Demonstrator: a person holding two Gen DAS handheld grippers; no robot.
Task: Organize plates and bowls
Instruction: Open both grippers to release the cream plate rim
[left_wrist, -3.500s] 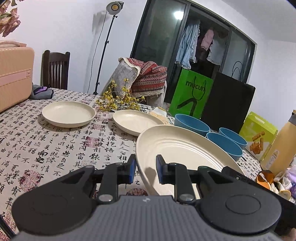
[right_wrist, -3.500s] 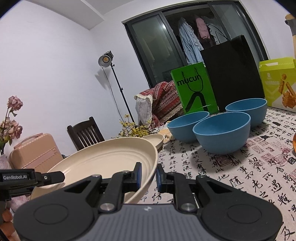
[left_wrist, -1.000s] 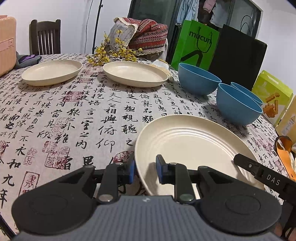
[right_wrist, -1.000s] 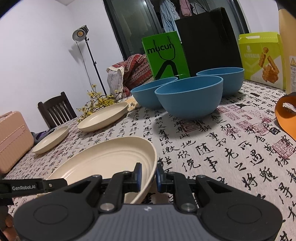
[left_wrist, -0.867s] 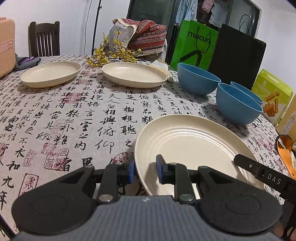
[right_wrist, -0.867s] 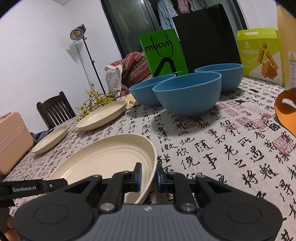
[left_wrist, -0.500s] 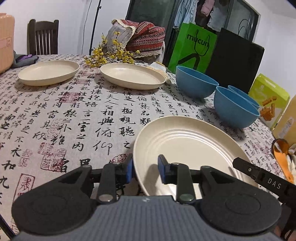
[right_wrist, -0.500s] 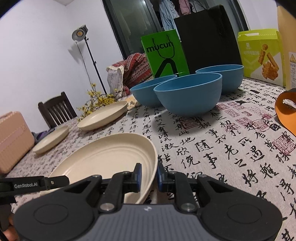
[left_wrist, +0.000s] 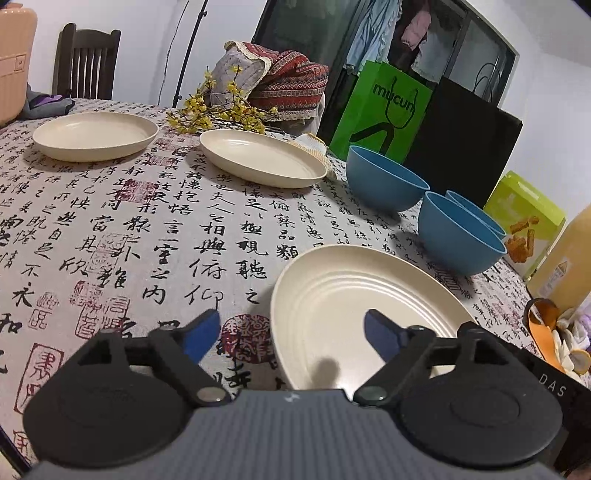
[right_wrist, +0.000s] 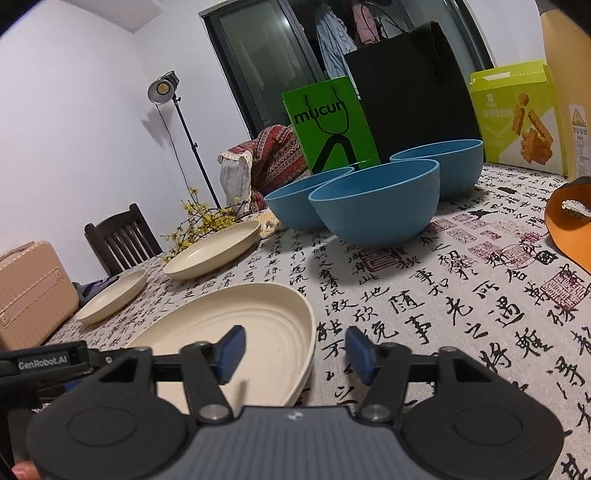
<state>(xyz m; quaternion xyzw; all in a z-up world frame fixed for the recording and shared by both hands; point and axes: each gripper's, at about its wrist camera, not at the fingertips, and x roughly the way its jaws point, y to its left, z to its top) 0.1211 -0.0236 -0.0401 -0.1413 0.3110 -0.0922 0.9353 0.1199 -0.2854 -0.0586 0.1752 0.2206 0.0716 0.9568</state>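
Observation:
A large cream ribbed plate (left_wrist: 354, 306) lies flat on the calligraphy tablecloth (left_wrist: 155, 236). My left gripper (left_wrist: 291, 334) is open, straddling the plate's near-left rim. My right gripper (right_wrist: 293, 349) is open too, its jaws on either side of the same plate's (right_wrist: 255, 332) right rim. Two smaller cream plates (left_wrist: 92, 134) (left_wrist: 262, 157) rest farther back. Three blue bowls (left_wrist: 384, 182) (left_wrist: 461, 236) (left_wrist: 476, 214) stand at the right. In the right wrist view the bowls (right_wrist: 376, 199) cluster ahead and the small plates (right_wrist: 214, 247) (right_wrist: 112, 293) sit to the left.
A green paper bag (left_wrist: 384, 110) and a black bag (left_wrist: 465, 147) stand behind the bowls. A lime snack box (left_wrist: 524, 218), a yellow bottle (left_wrist: 561, 251) and an orange item (right_wrist: 569, 225) crowd the right edge. Yellow flowers (left_wrist: 218, 114), a chair (left_wrist: 86, 61) and a pink suitcase (right_wrist: 33, 291) lie beyond.
Both grippers have opened and let go of the large plate, which was lowered from the air and now rests on the cloth.

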